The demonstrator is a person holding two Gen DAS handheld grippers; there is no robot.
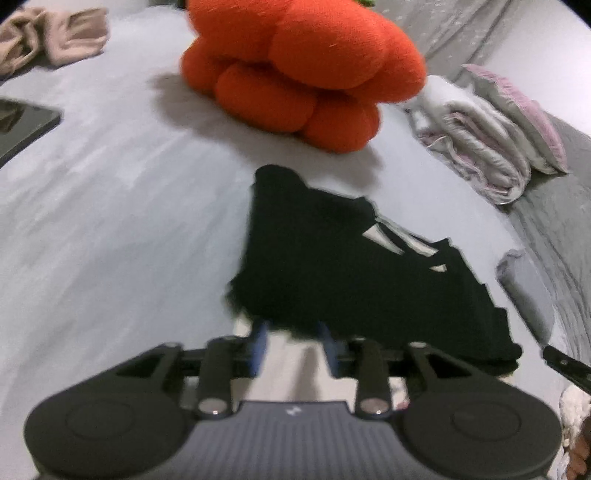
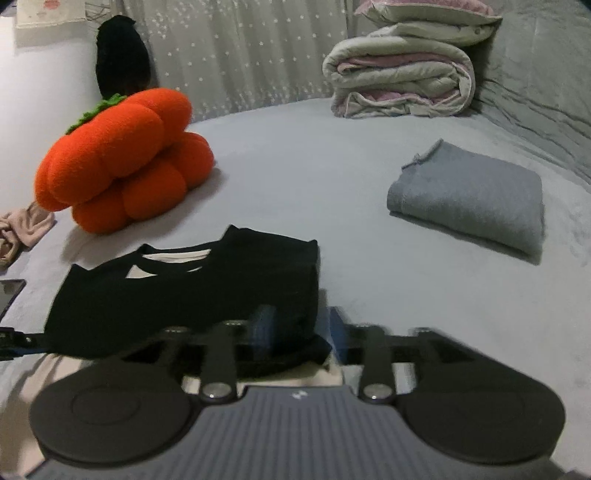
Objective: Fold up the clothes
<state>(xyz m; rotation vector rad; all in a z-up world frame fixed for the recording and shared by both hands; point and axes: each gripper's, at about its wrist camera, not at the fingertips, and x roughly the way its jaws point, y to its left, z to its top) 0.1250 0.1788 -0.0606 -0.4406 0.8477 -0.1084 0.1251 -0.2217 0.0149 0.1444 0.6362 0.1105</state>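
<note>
**Black garment lies folded on the bed, both grippers at its near edge**

A black garment [image 2: 192, 291] lies folded flat on the pale grey bedsheet [image 2: 314, 177], its neckline showing a strip of pale lining. A cream-coloured cloth [image 1: 291, 362] sits under its near edge, closest to the cameras.

The left gripper [image 1: 295, 345] is at the garment's near hem. Its blue fingers [image 1: 260, 343] stand apart with the cream cloth visible between them; their tips meet the black hem, but the frame is blurred there, so whether the pads press on the cloth cannot be told.

The right gripper [image 2: 301, 332] sits at the garment's near right corner. Its jaws are parted: one blue finger [image 2: 264, 328] rests on top of the black fabric, the other lies just off the garment's right edge against the sheet, and the corner is between them without being pinched.

A plush orange pumpkin [image 2: 122, 158] with a green stalk stands beyond the garment. To the right lies a folded grey garment [image 2: 472, 199], well apart from the black one. A rolled white-and-pink quilt [image 2: 402, 77] with a pillow [image 2: 424, 11] on top sits at the far side. Beige clothing [image 1: 48, 37] lies crumpled to the left, and a dark glossy tablet [image 1: 22, 125] rests near the sheet's left edge.
</note>
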